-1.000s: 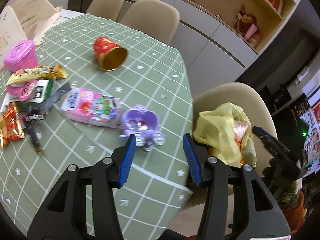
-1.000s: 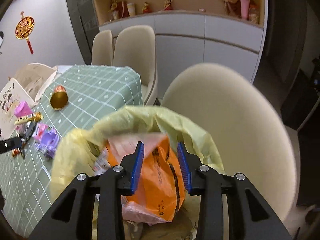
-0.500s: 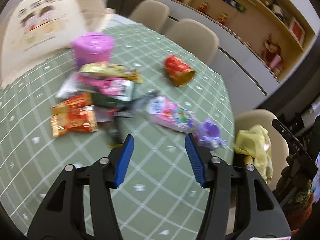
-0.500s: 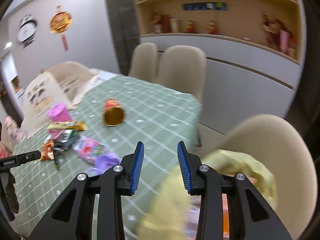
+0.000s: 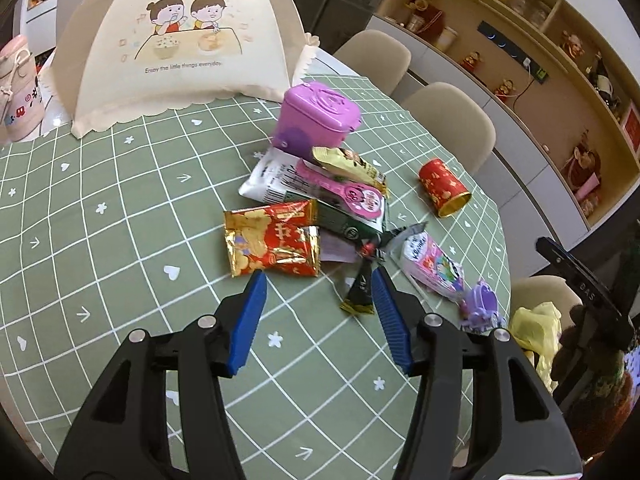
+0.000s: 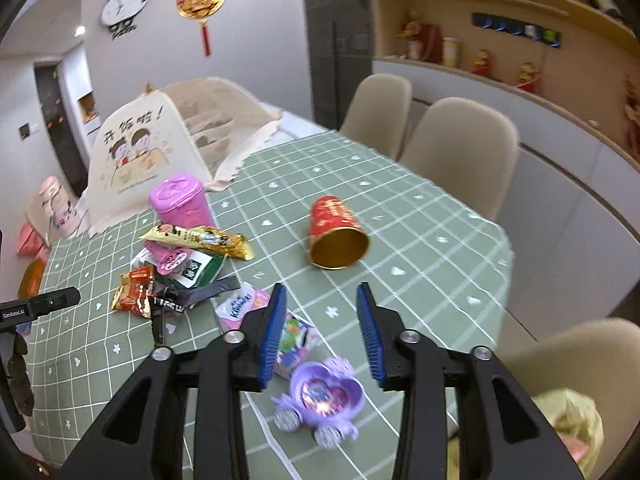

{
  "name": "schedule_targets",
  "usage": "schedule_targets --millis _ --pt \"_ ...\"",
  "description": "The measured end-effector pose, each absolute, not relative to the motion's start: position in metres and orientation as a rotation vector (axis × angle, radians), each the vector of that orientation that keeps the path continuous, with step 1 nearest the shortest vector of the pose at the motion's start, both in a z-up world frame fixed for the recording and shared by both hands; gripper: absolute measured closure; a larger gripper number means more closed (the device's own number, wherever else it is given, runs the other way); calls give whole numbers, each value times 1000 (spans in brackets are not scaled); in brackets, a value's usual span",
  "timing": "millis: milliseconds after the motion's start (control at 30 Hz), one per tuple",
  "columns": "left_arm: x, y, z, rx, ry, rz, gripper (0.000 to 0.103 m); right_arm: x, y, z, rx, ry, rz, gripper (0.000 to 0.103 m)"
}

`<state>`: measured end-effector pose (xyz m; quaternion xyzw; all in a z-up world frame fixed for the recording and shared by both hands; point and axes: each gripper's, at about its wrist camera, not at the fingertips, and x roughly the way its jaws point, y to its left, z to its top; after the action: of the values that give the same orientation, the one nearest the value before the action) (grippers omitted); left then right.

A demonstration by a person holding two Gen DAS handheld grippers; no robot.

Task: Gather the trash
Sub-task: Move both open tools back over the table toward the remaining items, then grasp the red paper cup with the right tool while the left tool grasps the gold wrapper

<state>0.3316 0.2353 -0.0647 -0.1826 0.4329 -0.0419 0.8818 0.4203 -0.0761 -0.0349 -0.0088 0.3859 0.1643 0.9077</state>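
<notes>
A dining room with pale chairs, wall shelves full of small figures, and a round bench (image 5: 120,208) under a green checked cloth. Lots of trash lying in a heap near the middle: a red and gold snack bag (image 5: 272,242), a white and green wrapper (image 5: 280,182), a yellow wrapper (image 5: 348,164) on top, a small dark sachet (image 5: 358,294) at the near edge. Just beside the heap, a pink tissue pack (image 5: 434,266), a purple toy carriage (image 6: 326,394) and, a bit apart, a red paper cup (image 6: 336,232) tipped on its side. Behind the heap, a pink box (image 5: 318,120) and a big cream food cover (image 5: 180,40) (probably not trash). Off the bench edge, on a chair, a yellow trash bag (image 5: 536,328) with something already inside, so likely a little bit done. Most of the job left, by the look of it, with the whole heap not yet picked up. Left tool (image 5: 318,312) about half wide, holding nothing, aimed at the near edge of the heap. Right tool (image 6: 322,330) opening up, nothing between its blue pads, over the bench just above the carriage.
</notes>
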Motion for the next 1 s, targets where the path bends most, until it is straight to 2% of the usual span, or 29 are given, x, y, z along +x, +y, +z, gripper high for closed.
schedule_targets --millis 100,267,600,800,1000 --pt "339 233 -66 -359 900 -85 51 450 -63 -51 -17 908 446 49" --pt "355 226 -67 -310 905 -97 51 492 -54 -53 -105 840 401 49" --pt "427 207 -67 -228 909 -154 51 607 -46 -89 -130 919 363 49" --pt "469 192 -67 -95 866 -184 51 623 -51 -121 -117 1011 390 47" --pt "496 197 -92 -85 931 -169 51 620 -51 -138 -115 1057 401 42"
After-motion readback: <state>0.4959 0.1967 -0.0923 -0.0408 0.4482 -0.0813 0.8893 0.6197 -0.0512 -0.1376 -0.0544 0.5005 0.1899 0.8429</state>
